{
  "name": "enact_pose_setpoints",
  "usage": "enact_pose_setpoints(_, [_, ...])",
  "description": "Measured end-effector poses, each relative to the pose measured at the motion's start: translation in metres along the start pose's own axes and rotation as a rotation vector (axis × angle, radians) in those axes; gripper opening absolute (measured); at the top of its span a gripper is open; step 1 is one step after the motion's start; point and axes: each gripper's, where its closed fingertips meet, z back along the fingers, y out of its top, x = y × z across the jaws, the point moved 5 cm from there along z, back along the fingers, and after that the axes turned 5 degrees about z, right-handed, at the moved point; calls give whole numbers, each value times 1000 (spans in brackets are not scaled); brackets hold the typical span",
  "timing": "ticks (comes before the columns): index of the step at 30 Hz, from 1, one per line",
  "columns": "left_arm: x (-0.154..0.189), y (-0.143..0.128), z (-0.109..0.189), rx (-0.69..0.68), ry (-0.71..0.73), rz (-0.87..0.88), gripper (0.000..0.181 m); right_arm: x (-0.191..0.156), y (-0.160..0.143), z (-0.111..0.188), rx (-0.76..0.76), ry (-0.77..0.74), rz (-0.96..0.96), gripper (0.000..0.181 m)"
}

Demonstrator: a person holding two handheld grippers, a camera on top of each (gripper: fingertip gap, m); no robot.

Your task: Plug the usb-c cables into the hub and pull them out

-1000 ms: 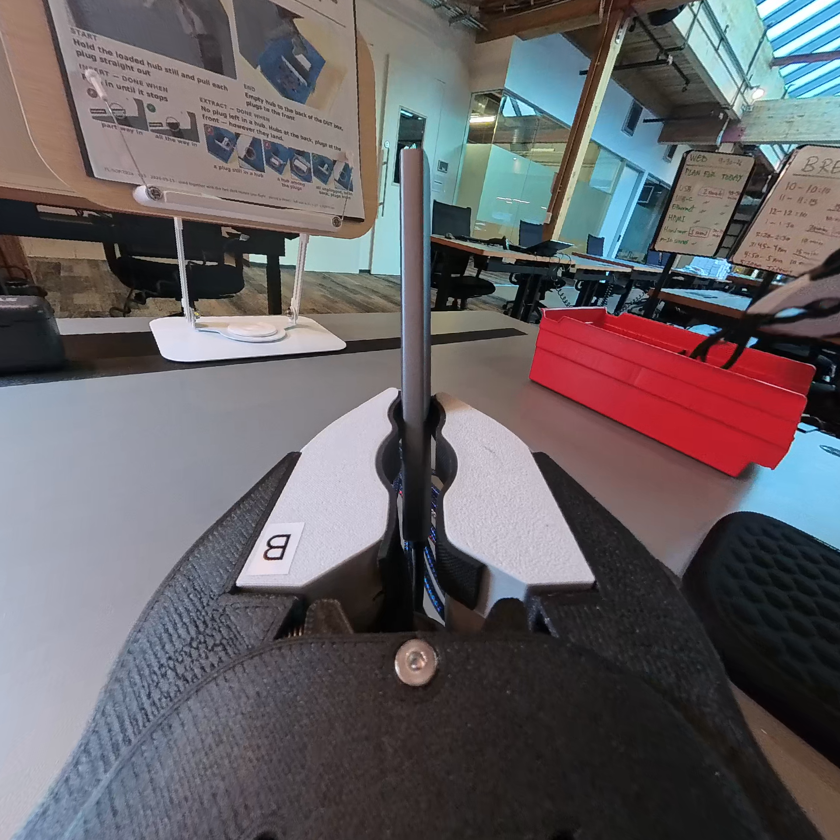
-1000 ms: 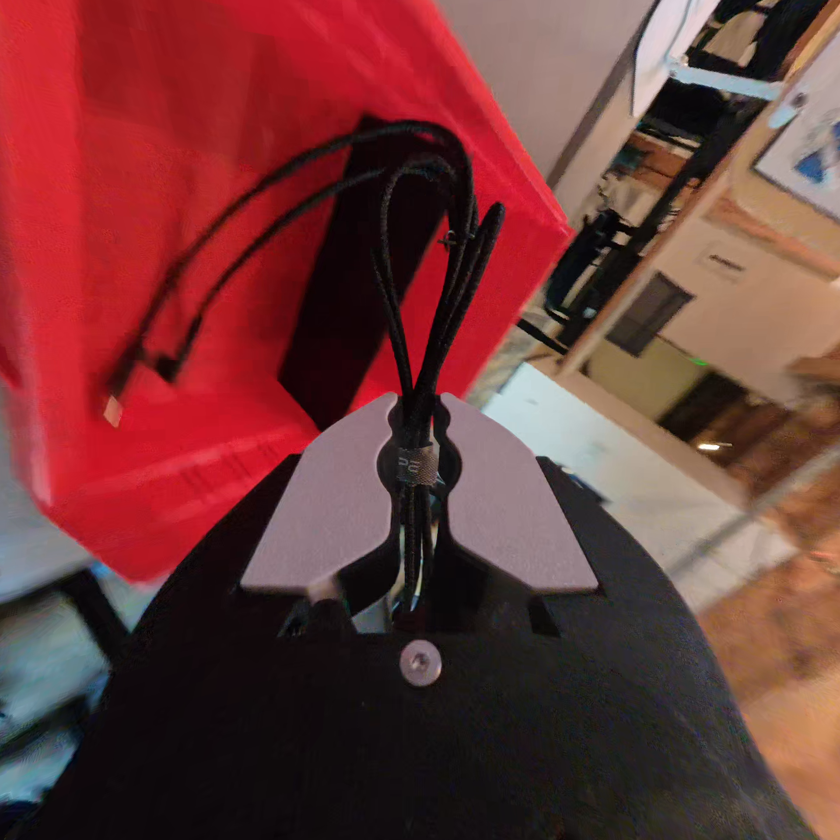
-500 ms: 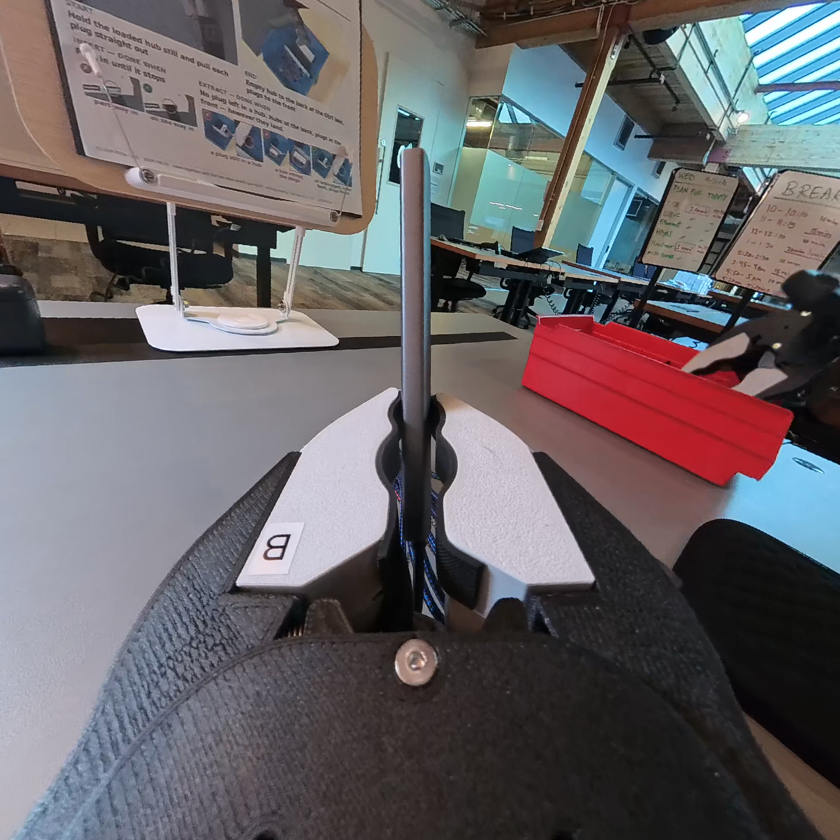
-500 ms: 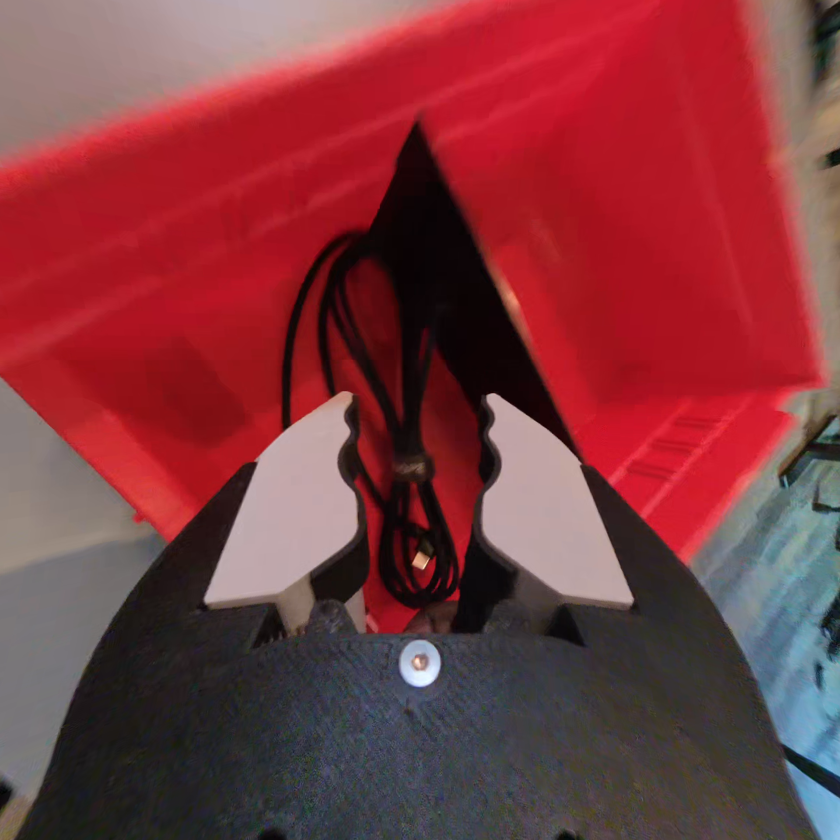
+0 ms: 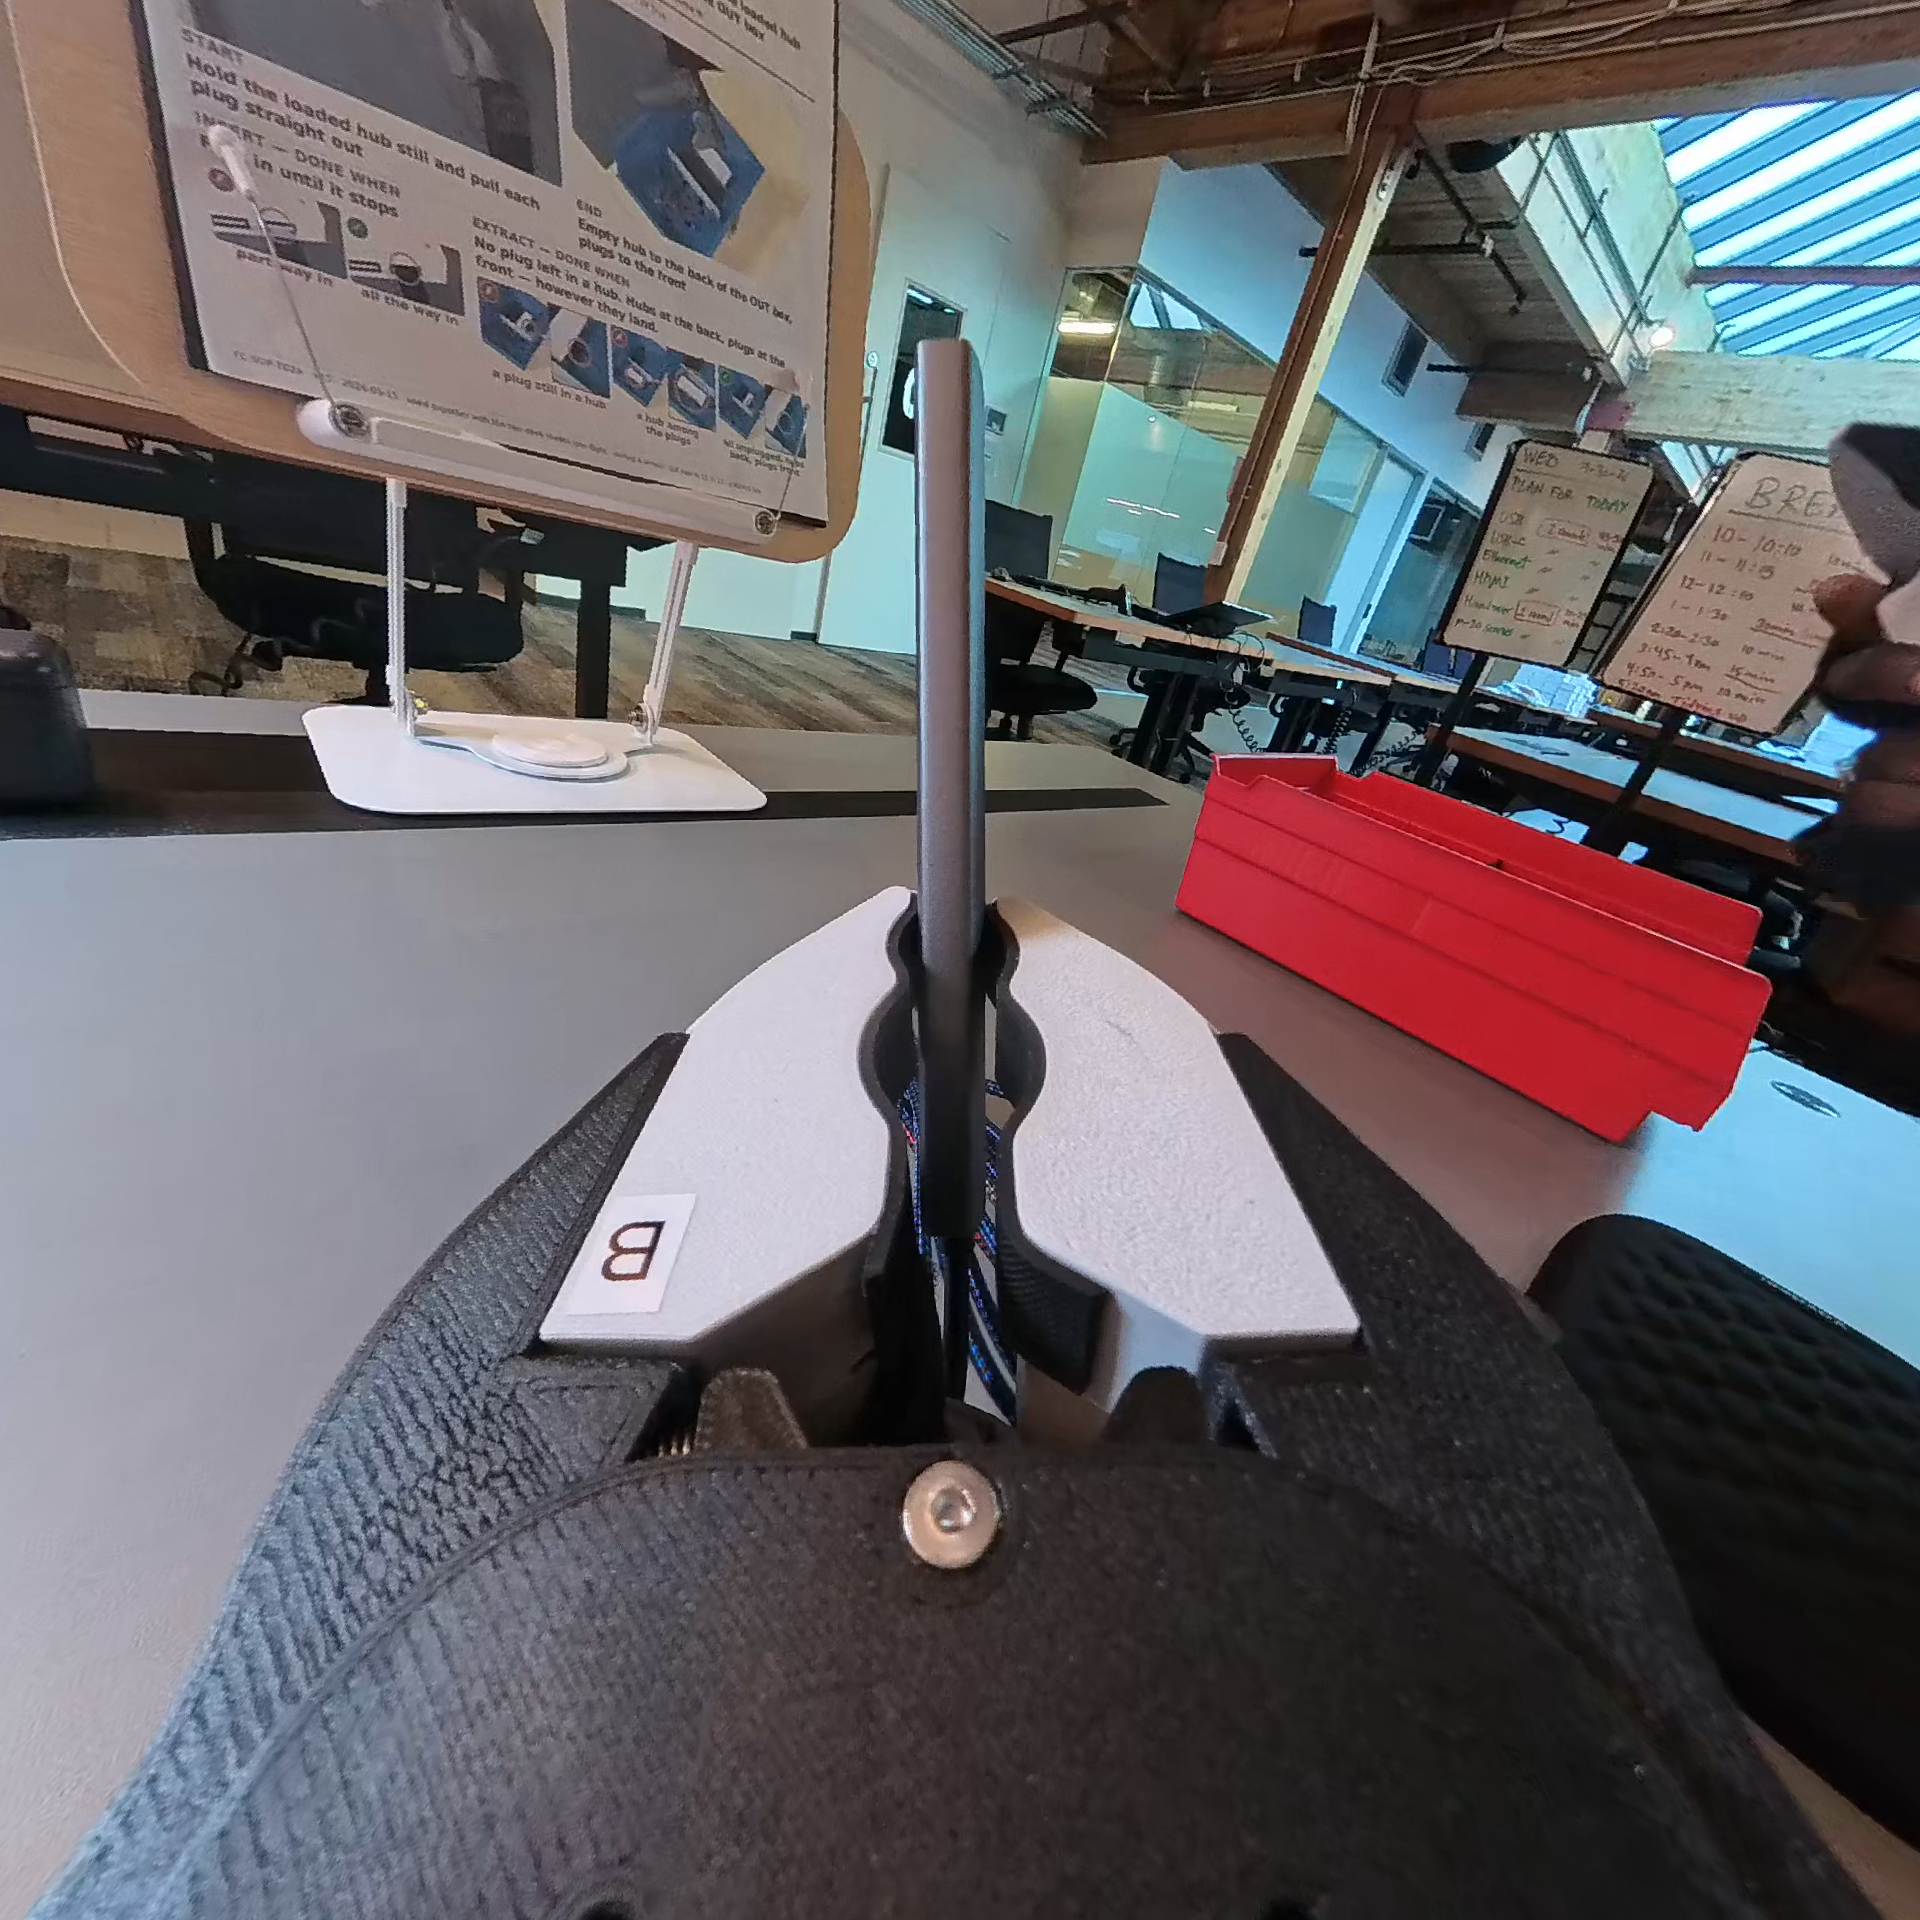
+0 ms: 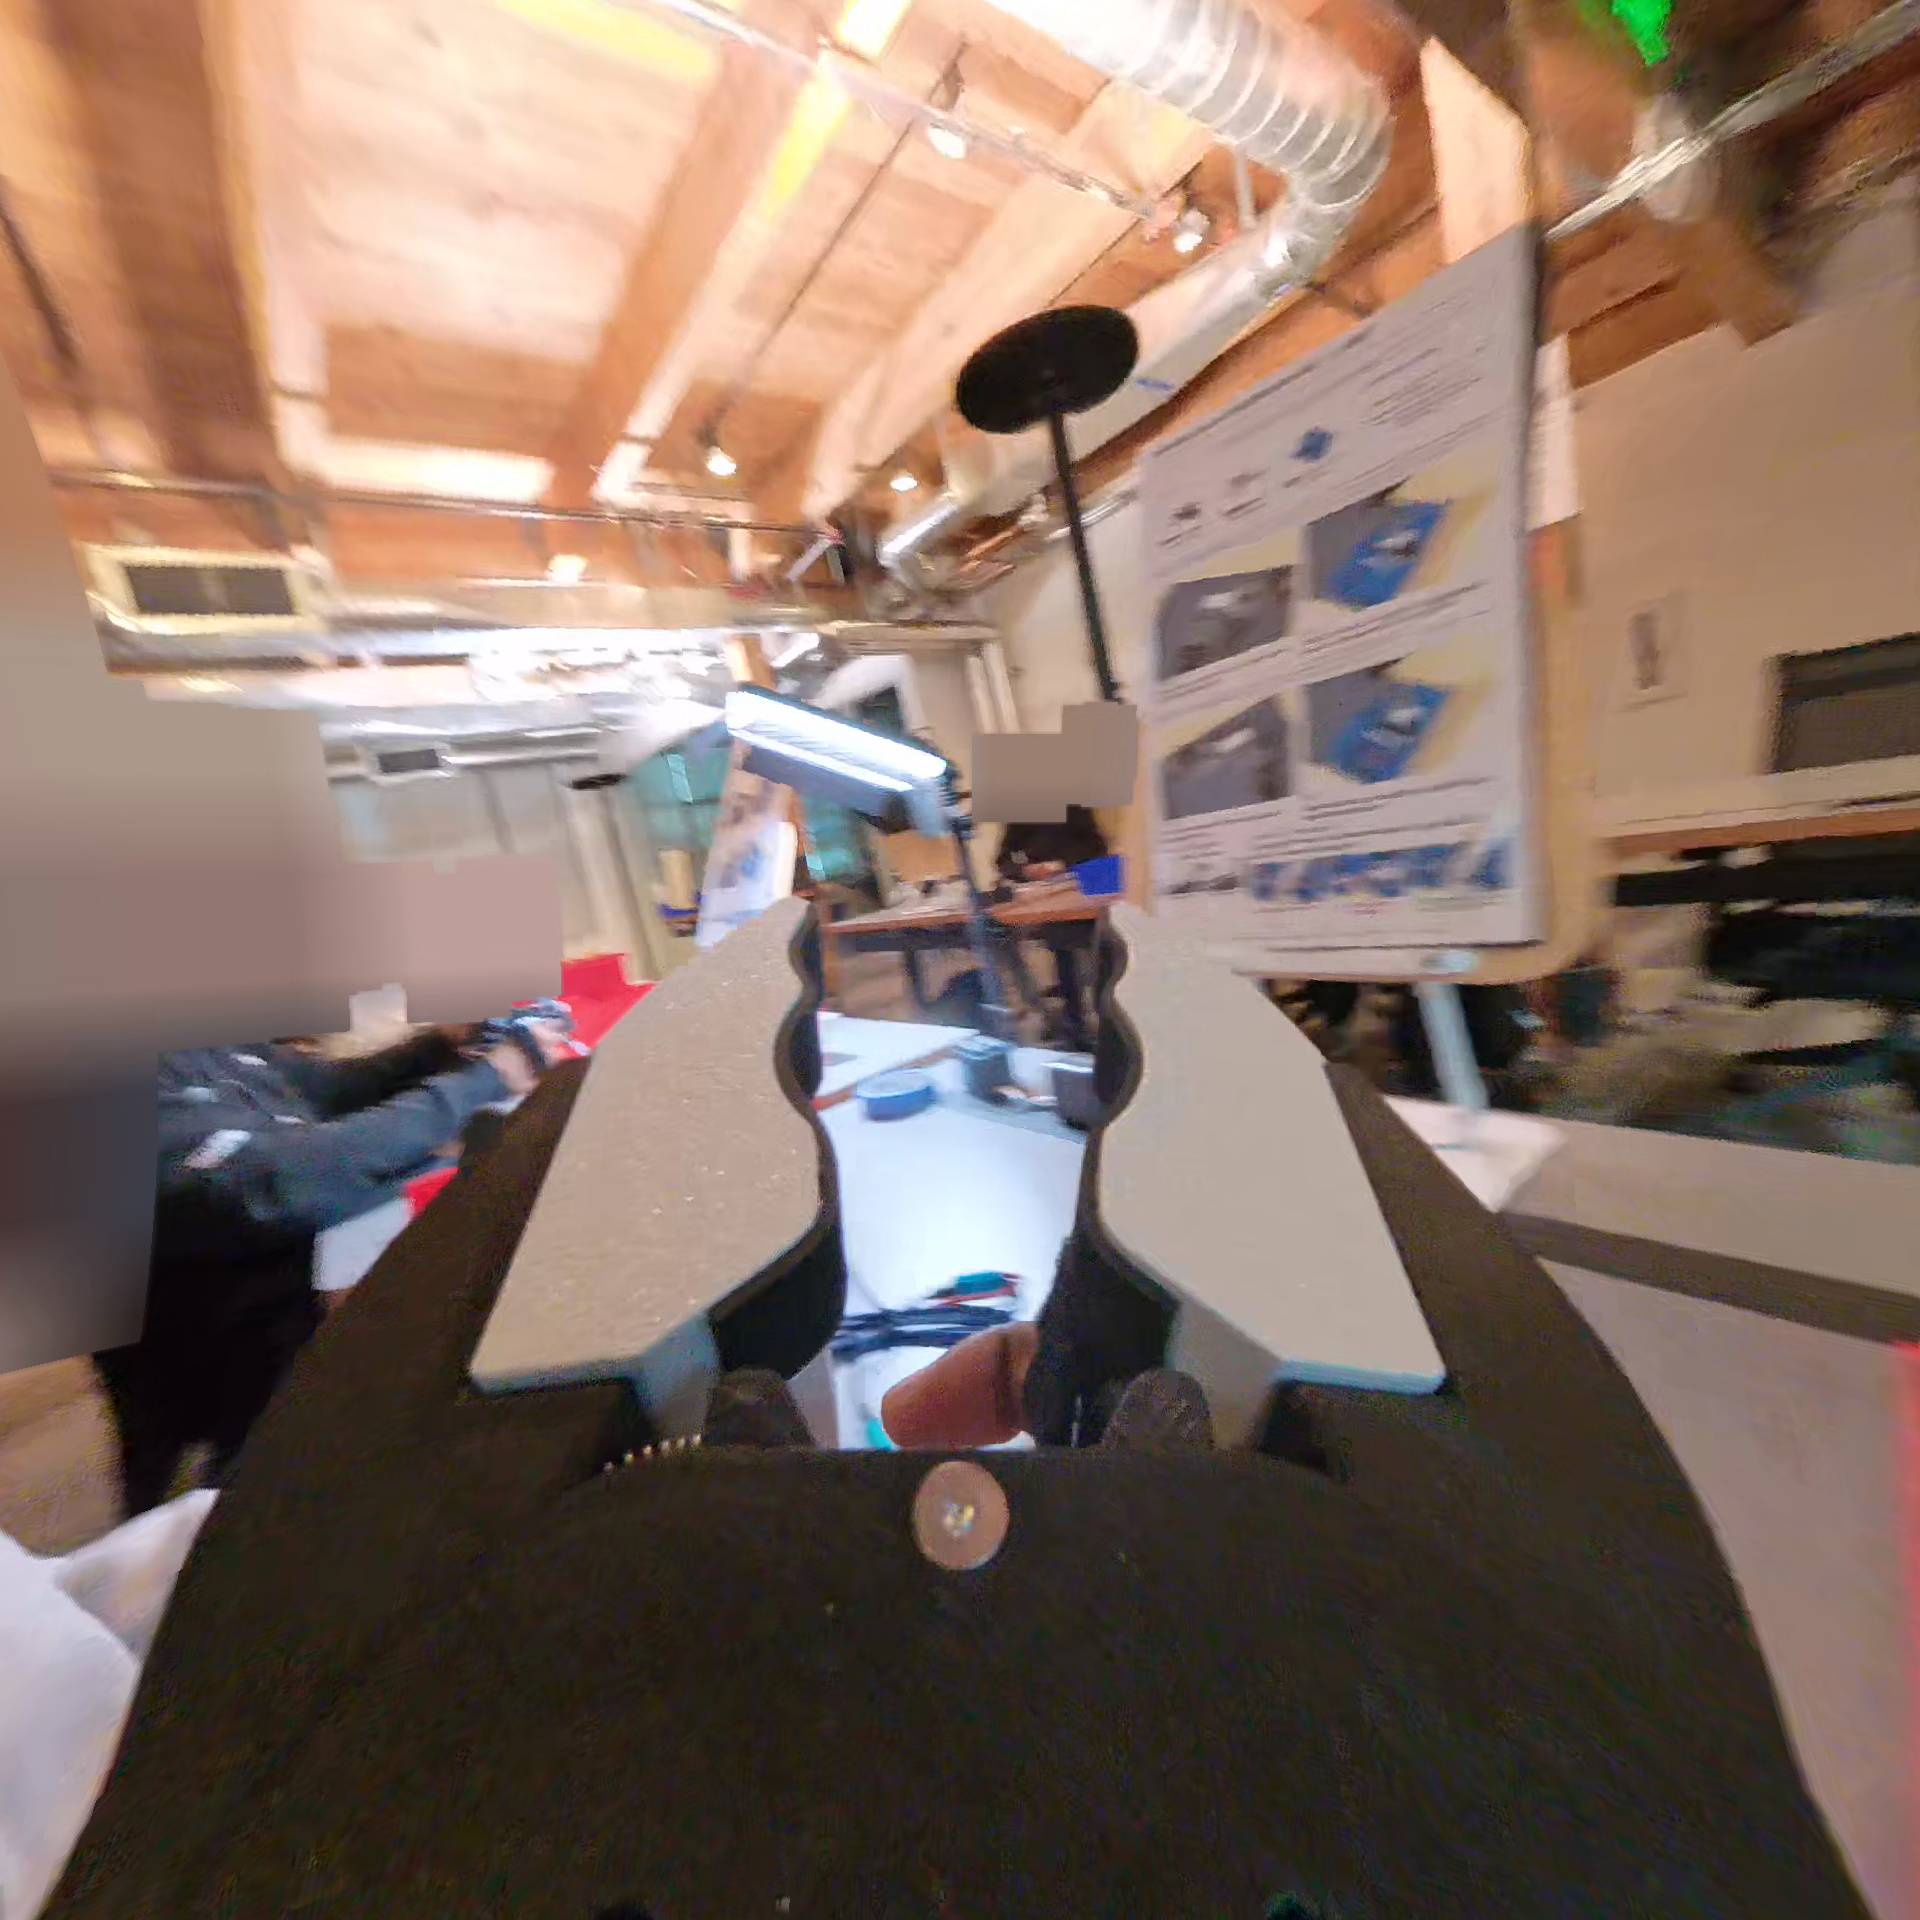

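Observation:
My left gripper point(image 5: 948, 914) is shut on a slim dark grey hub point(image 5: 948, 644) that stands upright, edge-on, above the grey table point(image 5: 312, 1039). A red bin point(image 5: 1455, 935) sits on the table to the right. The usb-c cables are not visible; the bin's inside is hidden. My right gripper point(image 6: 956, 935) is open and empty, tilted up toward the room and ceiling. It also shows blurred at the far right of the left wrist view point(image 5: 1870, 499), above the red bin, with a hand.
An instruction board on a white stand point(image 5: 520, 748) is at the back left of the table; it also shows in the right wrist view point(image 6: 1340, 707). Whiteboards point(image 5: 1538, 551) and desks stand behind the bin. A person's sleeve point(image 6: 312, 1101) is at the left. About 30 centimetres separates my left fingertips from my right.
My right gripper opened and let the black cable bundle fall into the red bin, then rose and swung away to face the room. My left gripper still holds the hub, nearly still.

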Motion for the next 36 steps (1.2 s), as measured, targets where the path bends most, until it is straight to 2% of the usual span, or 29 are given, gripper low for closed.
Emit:
enact_pose_setpoints(3, [0, 0, 0, 2, -1, 1, 9, -40, -45, -52, -88, 171, -86, 48])
enact_pose_setpoints(7, [-1, 2, 1, 9, -6, 18, 9, -71, -116, -106, -307, 323, -5, 60])
enact_pose_setpoints(9, [-2, 3, 2, 17, -15, 42, 9, -70, -144, -120, -353, 320, 18, 64])
enact_pose_setpoints(12, [-1, 3, 2, 22, -44, 87, 10, -72, -173, -121, -395, 341, -11, 65])
enact_pose_setpoints(15, [1, 3, 2, 14, -82, 122, 10, -69, -188, -114, -383, 318, -19, 50])
enact_pose_setpoints(20, [10, 2, 1, 7, -163, 124, 10, -72, -205, -111, -456, 304, 127, 37])
enact_pose_setpoints(24, [21, -2, -1, -40, -246, 129, 10, -80, -214, -111, -490, 259, 483, 31])
enact_pose_setpoints(27, [23, -11, -5, -113, -254, 127, 10, -85, -217, -110, -483, 216, 783, 26])
enact_pose_setpoints(30, [27, -18, -7, -172, -278, 137, 10, -97, -225, -108, -484, 257, 973, 24])
enact_pose_setpoints(33, [28, -21, -8, -189, -273, 126, 10, -99, -231, -108, -513, 244, 1027, 10])
enact_pose_setpoints(36, [27, -21, -8, -191, -280, 137, 10, -98, -230, -108, -517, 261, 947, 10])
